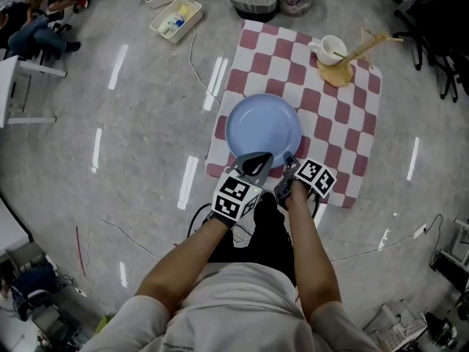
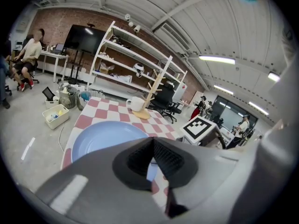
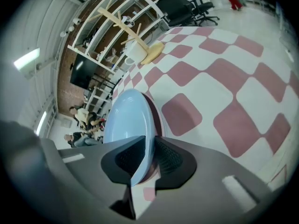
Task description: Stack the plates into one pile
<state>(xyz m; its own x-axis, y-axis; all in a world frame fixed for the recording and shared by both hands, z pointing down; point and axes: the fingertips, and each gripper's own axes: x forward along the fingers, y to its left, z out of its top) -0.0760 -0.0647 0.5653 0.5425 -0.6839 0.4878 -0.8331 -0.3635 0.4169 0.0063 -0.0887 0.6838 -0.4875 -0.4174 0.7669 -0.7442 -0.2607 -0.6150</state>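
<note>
Plate [image 1: 262, 127], blue, lies on the checked mat [image 1: 344, 123], its near rim pinched by the right gripper [image 1: 289, 169]; the left gripper [image 1: 257, 164] sits closed and empty just beside. With a grip on one edge only, a lift could tilt it and let it slip out.

The light is bright and even, coming from ceiling tubes [image 2: 216, 59]. White streaks of glare lie on the grey floor [image 1: 146, 123]. Both gripper views bend strongly and turn black at the edges.
</note>
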